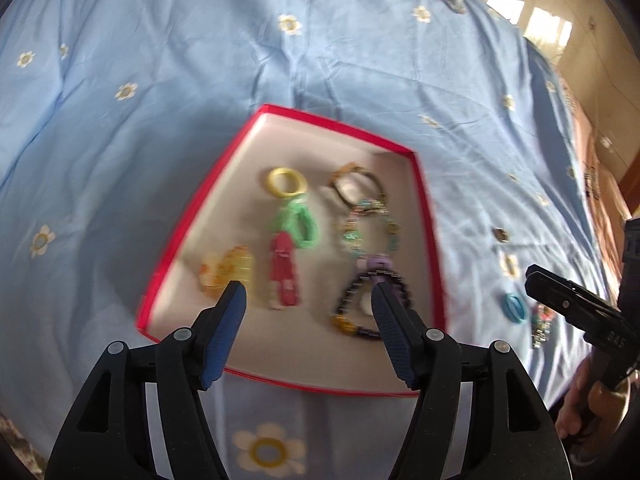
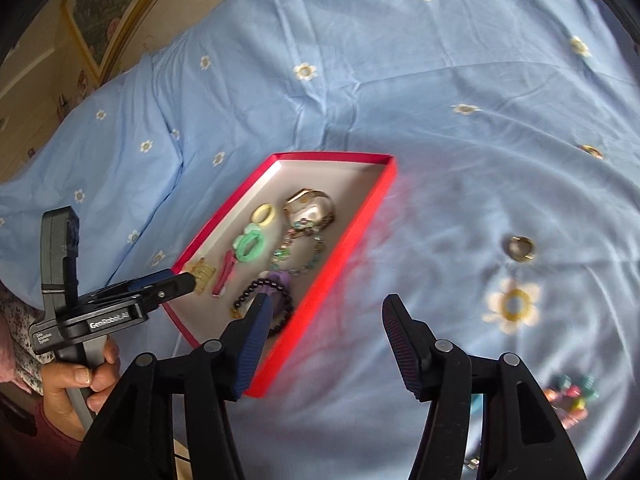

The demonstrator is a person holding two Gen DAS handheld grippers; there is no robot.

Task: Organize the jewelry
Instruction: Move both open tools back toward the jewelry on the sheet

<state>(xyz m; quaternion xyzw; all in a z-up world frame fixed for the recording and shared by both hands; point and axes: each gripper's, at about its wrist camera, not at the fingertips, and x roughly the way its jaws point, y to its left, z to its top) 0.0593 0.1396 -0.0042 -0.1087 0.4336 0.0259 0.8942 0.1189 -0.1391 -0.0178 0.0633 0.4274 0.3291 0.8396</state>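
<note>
Two grippers over a blue flowered bedsheet [image 1: 160, 80]. Left gripper [image 1: 308, 300] released, jaws apart, nothing between them, hanging above the near end of the red box [image 1: 420, 176]. Right gripper [image 2: 326, 312] likewise released and empty, over the sheet just beside the box's right wall. Box holds a yellow ring [image 1: 285, 181], green hair tie [image 1: 298, 224], red clip [image 1: 283, 276], black bead bracelet [image 1: 352, 300], beaded chain [image 1: 372, 232]. Outside on the sheet: a metal ring [image 2: 520, 249], a blue ring [image 1: 513, 307], and a blurred cluster, perhaps beads [image 2: 572, 396].
</note>
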